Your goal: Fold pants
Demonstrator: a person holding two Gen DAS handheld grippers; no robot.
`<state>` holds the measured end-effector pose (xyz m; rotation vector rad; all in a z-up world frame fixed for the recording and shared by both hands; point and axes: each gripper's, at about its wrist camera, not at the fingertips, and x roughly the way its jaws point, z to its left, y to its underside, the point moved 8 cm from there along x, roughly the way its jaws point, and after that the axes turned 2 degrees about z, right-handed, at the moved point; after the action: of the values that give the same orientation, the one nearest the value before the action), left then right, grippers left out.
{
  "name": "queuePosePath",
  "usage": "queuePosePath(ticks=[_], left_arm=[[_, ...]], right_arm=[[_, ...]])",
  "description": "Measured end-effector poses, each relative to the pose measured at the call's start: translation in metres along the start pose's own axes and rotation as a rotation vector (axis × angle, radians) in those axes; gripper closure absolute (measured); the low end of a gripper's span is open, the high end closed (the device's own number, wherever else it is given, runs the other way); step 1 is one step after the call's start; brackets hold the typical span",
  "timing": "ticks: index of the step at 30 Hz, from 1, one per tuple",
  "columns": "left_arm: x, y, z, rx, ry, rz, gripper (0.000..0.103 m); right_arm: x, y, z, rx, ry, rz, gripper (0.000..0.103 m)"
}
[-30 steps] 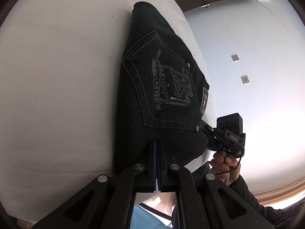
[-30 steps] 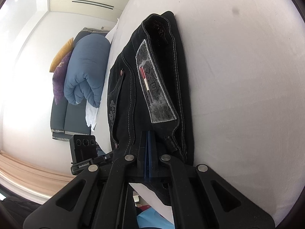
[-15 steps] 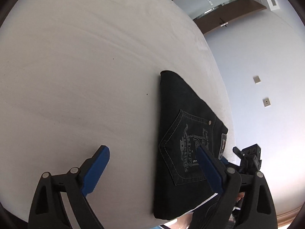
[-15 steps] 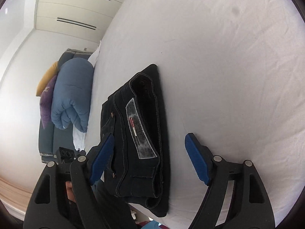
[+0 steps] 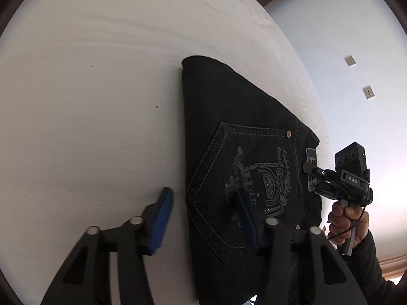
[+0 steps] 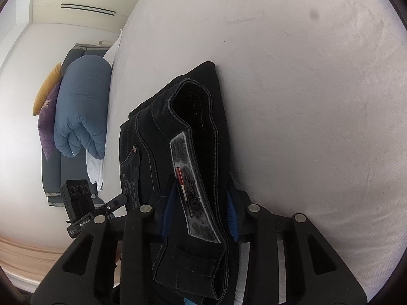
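Pants (image 5: 241, 132) lay folded into a thick black bundle on the white bed (image 5: 89, 101), at the near edge, back pocket (image 5: 249, 183) with grey embroidery facing up.

Left gripper (image 5: 203, 216): jaws partly apart and closing. They straddled the bundle's left edge, one blue pad (image 5: 160, 218) over bare sheet, the other above the pocket. No grip visible.

Right gripper (image 6: 198, 208): jaws narrow and closing, waistband end with the grey patch (image 6: 193, 188) between them. Couldn't tell if the pads pressed the fabric yet.

A hand (image 5: 348, 218) held the right gripper's handle. Blue duvet (image 6: 81, 106) sat rolled beyond the bed.
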<state>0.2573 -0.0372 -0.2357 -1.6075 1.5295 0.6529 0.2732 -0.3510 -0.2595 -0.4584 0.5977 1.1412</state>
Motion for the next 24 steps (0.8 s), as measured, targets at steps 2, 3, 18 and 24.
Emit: queuePosePath(ticks=[2, 3, 18, 24], left_arm=[[0.003, 0.000, -0.003, 0.003, -0.026, 0.004, 0.066], [0.004, 0.001, -0.004, 0.006, -0.041, 0.003, 0.069], [-0.056, -0.026, -0.050, 0.090, -0.080, -0.160, 0.084], [-0.081, -0.080, -0.061, 0.126, -0.090, -0.228, 0.084]], right_arm=[[0.002, 0.000, 0.002, -0.014, 0.015, -0.006, 0.076], [0.004, 0.000, 0.005, -0.024, 0.026, -0.011, 0.078], [-0.030, -0.001, 0.082, -0.292, 0.169, -0.136, 0.090], [-0.056, -0.045, 0.114, -0.332, 0.128, -0.182, 0.090]])
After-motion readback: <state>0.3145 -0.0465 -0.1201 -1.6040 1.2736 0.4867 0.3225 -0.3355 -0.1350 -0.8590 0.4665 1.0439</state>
